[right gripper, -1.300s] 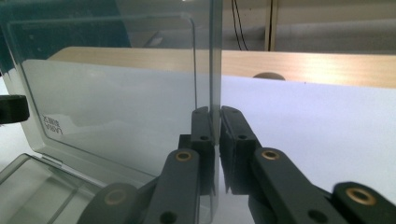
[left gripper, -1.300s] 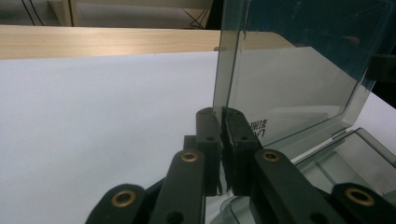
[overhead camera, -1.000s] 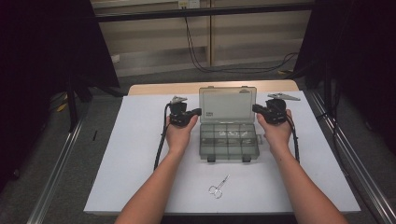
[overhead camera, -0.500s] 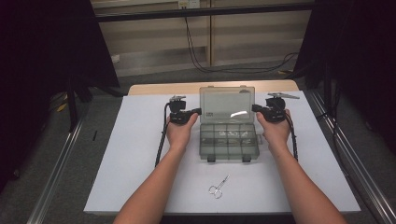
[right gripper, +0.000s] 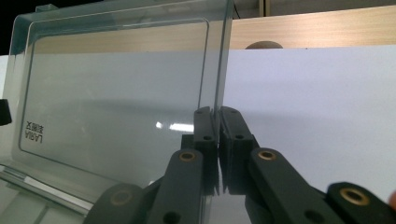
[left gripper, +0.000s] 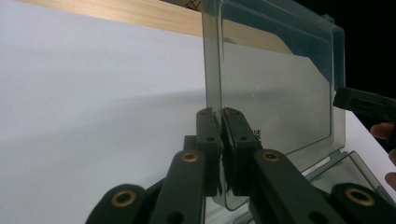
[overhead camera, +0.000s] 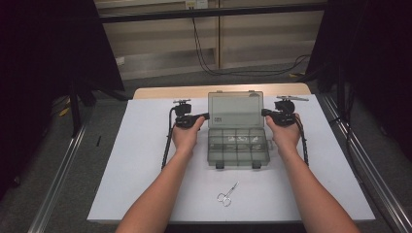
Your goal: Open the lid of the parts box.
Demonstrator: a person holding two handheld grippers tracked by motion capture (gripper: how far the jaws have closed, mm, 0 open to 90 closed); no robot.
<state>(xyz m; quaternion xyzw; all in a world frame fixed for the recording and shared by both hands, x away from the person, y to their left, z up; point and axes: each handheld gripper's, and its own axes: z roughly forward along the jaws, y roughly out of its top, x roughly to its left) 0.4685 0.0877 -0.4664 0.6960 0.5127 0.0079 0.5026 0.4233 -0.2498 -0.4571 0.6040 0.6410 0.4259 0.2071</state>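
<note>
A smoky clear plastic organiser box [overhead camera: 238, 148] with several compartments sits mid-table, its lid [overhead camera: 235, 109] swung up near upright. My left gripper [overhead camera: 206, 116] is shut on the lid's left edge [left gripper: 212, 93]. My right gripper [overhead camera: 265, 112] is shut on the lid's right edge [right gripper: 223, 70]. In the left gripper view the lid's inner face [left gripper: 275, 88] and the right gripper's tip [left gripper: 364, 103] show beyond it. Small metal parts [overhead camera: 238, 140] lie in the box's back compartments.
Small scissors [overhead camera: 227, 193] lie on the white table cover [overhead camera: 136, 160] in front of the box. A wooden table edge [overhead camera: 170, 92] runs along the back. Metal rails [overhead camera: 369, 179] flank the table on both sides.
Both grippers have stayed on the lid's edges and tilted it slightly further back; the hands have shifted very little.
</note>
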